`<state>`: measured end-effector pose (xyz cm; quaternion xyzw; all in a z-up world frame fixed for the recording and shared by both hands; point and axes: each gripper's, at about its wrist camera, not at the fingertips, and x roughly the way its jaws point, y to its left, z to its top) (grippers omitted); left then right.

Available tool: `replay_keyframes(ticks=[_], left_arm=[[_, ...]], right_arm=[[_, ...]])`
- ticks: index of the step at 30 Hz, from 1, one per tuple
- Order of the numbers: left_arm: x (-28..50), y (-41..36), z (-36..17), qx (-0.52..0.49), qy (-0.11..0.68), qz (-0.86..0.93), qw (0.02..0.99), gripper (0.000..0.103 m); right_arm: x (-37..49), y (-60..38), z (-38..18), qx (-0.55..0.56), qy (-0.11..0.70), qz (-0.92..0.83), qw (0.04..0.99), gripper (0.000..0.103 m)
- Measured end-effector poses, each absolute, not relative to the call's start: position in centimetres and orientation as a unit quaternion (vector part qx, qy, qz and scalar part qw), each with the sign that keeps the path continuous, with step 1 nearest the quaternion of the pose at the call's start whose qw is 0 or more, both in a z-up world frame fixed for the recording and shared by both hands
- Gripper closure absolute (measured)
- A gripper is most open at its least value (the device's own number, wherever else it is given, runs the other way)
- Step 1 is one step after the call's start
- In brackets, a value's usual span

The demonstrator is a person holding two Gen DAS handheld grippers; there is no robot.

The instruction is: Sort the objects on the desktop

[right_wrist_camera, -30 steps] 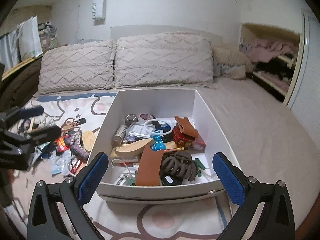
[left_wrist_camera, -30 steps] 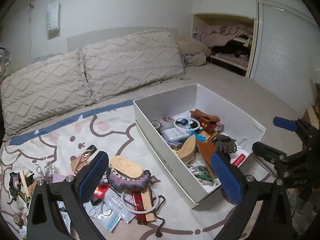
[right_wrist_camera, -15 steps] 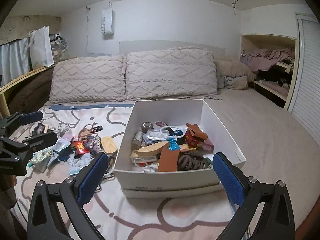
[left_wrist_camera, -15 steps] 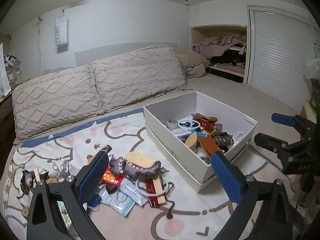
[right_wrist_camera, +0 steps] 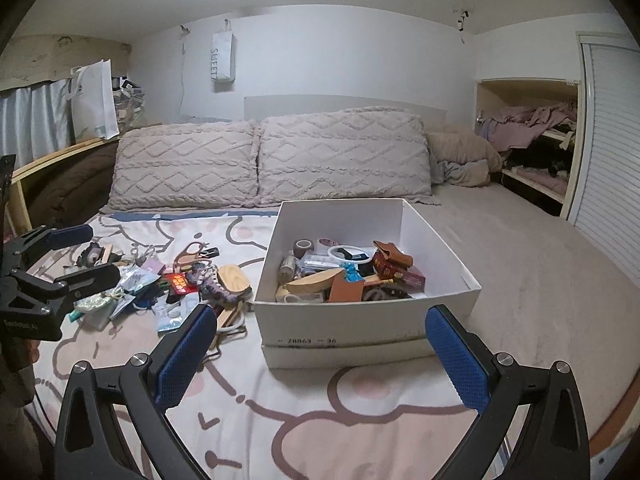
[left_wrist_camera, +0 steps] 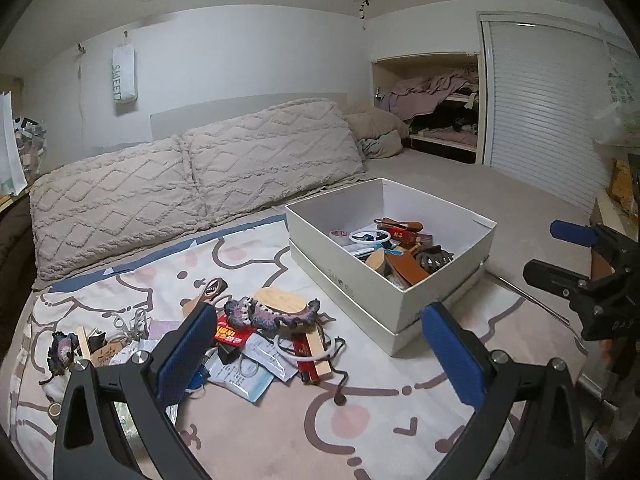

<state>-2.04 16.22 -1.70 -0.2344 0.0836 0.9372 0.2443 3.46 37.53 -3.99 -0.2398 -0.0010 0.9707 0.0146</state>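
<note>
Both grippers we hold are up off the bed and empty: our left gripper [left_wrist_camera: 316, 346] has its blue pads spread wide, nothing between them, and our right gripper [right_wrist_camera: 320, 354] is spread just as wide, also bare. Left one hangs above the loose pile [left_wrist_camera: 256, 332] of small things on the cartoon-print blanket [left_wrist_camera: 280, 420]; right one faces the white box [right_wrist_camera: 360, 320] head on, short of its near wall.

We see the box sitting in its own lid on the blanket, to the right of the pile and apart from it. Inside, it's a jumble: a roll of tape [right_wrist_camera: 304, 246] at the back left, a white ring [right_wrist_camera: 348, 254], a red packet [right_wrist_camera: 386, 266], a brown leather piece [right_wrist_camera: 346, 290] leaning up front, a wooden oval piece [right_wrist_camera: 314, 282] beside it, a dark claw clip [left_wrist_camera: 434, 258] toward the right.

Out on the blanket we've got a wooden oval brush [left_wrist_camera: 280, 300] with a purple crocheted strip [left_wrist_camera: 268, 316] draped across it, a red packet [left_wrist_camera: 230, 334] just beside that, a white ring [left_wrist_camera: 304, 350] lying over a wooden stick [left_wrist_camera: 318, 352], and paper packets [left_wrist_camera: 248, 372] underneath. Further left, a second purple crocheted bit [left_wrist_camera: 62, 350] sits on its own near the blanket's edge.

Two cream pillows [right_wrist_camera: 272, 160] line the headboard behind all of it
</note>
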Motion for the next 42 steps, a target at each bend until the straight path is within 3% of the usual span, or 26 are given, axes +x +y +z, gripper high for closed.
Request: replay_keyframes(ticks=[42], left_arm=[[2.8,12.9,-3.9,-0.252,0.061,0.926,0.273,0.0]], right_arm=[[9.7,34.1,-5.8,-0.238,-0.016,0.97,0.053,0.0]])
